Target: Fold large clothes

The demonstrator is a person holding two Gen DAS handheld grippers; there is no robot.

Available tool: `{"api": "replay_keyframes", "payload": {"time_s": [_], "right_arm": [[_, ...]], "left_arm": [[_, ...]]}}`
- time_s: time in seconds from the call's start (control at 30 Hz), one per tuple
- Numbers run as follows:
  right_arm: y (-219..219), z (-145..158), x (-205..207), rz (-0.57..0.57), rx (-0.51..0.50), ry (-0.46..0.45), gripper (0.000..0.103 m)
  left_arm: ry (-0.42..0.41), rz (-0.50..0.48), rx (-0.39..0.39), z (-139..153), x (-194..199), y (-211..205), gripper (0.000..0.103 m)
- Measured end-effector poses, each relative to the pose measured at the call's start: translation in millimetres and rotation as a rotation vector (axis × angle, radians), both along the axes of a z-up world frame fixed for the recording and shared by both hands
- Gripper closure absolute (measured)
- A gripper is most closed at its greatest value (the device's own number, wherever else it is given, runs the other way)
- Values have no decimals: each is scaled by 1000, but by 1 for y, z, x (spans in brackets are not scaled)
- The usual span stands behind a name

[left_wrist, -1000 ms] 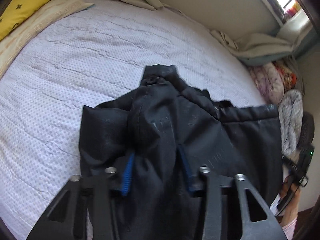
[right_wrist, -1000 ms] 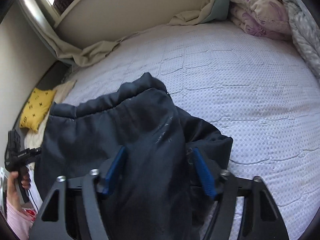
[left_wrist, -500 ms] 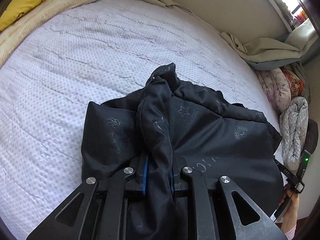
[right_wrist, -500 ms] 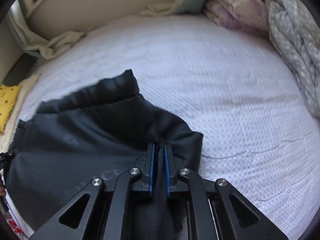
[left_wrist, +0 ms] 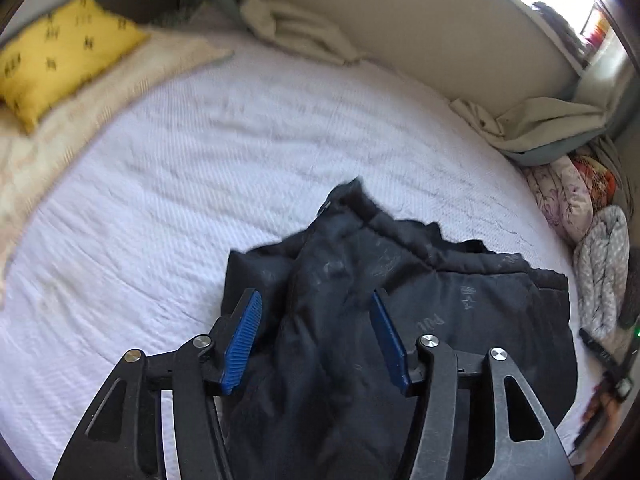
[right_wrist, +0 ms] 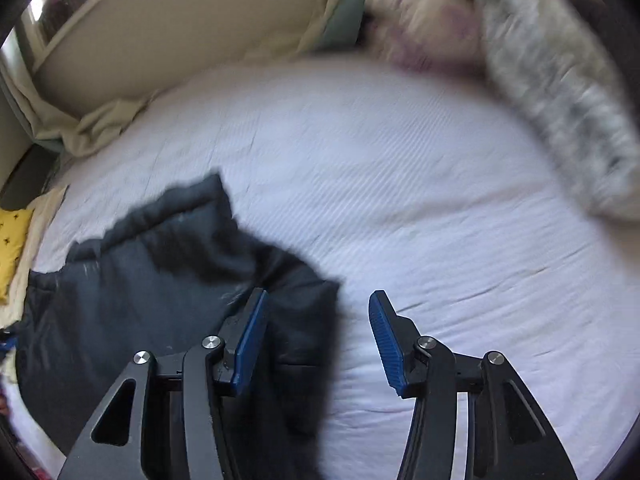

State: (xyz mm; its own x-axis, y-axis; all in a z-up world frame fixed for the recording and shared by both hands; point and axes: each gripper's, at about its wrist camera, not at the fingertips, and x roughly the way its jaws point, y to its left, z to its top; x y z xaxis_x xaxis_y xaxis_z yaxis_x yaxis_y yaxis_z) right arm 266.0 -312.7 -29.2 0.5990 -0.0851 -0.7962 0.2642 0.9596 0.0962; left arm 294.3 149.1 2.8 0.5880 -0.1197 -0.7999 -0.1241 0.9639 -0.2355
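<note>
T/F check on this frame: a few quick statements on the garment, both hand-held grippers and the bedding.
1. The dark garment lies on a white bed cover. True.
2. The left hand-held gripper is clamped on fabric. False: its jaws have just opened, fabric loose between them.
3. The right hand-held gripper is open. True.
4. The yellow pillow lies on top of the garment. False: it sits apart, at the bed's far edge.

- left wrist view looks steeply down along the left gripper (left_wrist: 316,344), close over the white bed (left_wrist: 200,184); yellow pillow (left_wrist: 60,56) upper left of the frame.
- right wrist view looks down likewise past the right gripper (right_wrist: 316,340), blurred.
- both share the dark garment (left_wrist: 400,320) and the bed.
</note>
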Motion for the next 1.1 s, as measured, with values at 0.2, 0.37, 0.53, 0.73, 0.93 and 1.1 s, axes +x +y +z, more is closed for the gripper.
{"api": "replay_keyframes", "payload": {"time_s": [0.2,0.37,0.53,0.73,0.93,1.1], "right_arm": [[56,57,-42,121,-146,-178,54],[129,51,-61,285,-163,-197,54],[165,3,-58,334,-243,-108,54],[163,-45,-46,327,-235,-17,48],[155,-66,-36,321,-231,3,48],[156,-77,-40,320,-246,-26,48]], "left_arm": [[-125,-219,123,32,-46,-78,25],[-59,-274,223,2,-54,-124,24],[40,-284,289,-56,-56,-128,20],[39,-267,265,-72,-51,-119,12],[27,-265,293,-79,-49,-127,11],[30,-266,271,-86,-46,-125,11]]}}
